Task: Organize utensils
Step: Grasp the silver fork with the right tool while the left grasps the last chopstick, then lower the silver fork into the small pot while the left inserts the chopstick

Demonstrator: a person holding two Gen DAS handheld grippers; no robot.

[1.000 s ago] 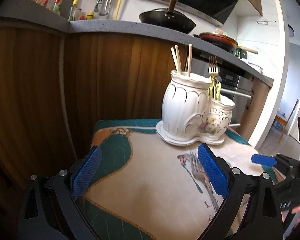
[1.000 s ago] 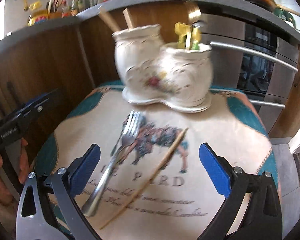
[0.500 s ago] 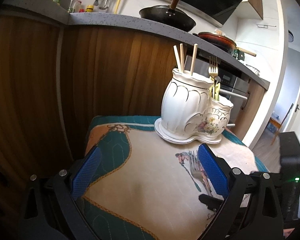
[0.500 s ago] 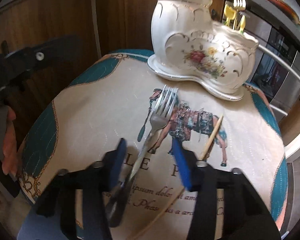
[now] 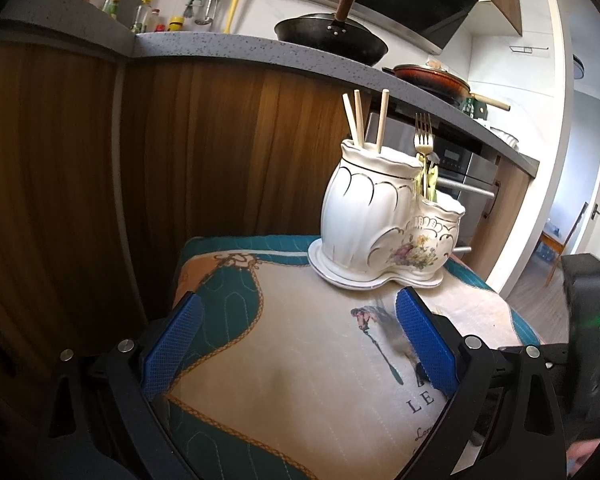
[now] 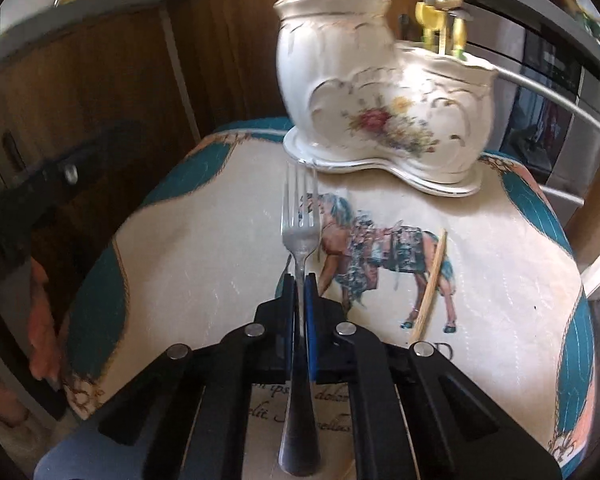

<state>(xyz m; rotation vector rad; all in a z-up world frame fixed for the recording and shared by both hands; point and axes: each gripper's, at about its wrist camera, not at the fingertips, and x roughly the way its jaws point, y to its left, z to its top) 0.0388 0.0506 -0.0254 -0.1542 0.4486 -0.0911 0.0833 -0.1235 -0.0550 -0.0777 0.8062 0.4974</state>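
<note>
Wooden cabinet front (image 5: 220, 152) filling the background, grey kitchen counter (image 5: 260, 46) above with a black wok (image 5: 332, 38) on it. Below, small worktop under a printed cloth (image 6: 204, 240), teal border, horse picture in the middle. White ceramic utensil holder (image 6: 384, 112) upright at the far edge: chopsticks (image 5: 364, 120) in the taller compartment, gold fork (image 5: 423, 136) in the lower one. Left gripper (image 5: 296, 350) hovering over the near left part of the cloth, blue fingers (image 5: 172, 346) spread wide, nothing between them. Right gripper (image 6: 299, 280) clenched on the neck of a silver fork (image 6: 300, 236), tines aimed at the holder's base, handle running back between the fingers. Single loose chopstick (image 6: 430, 286) lying on the horse print, just right of the fork.
</note>
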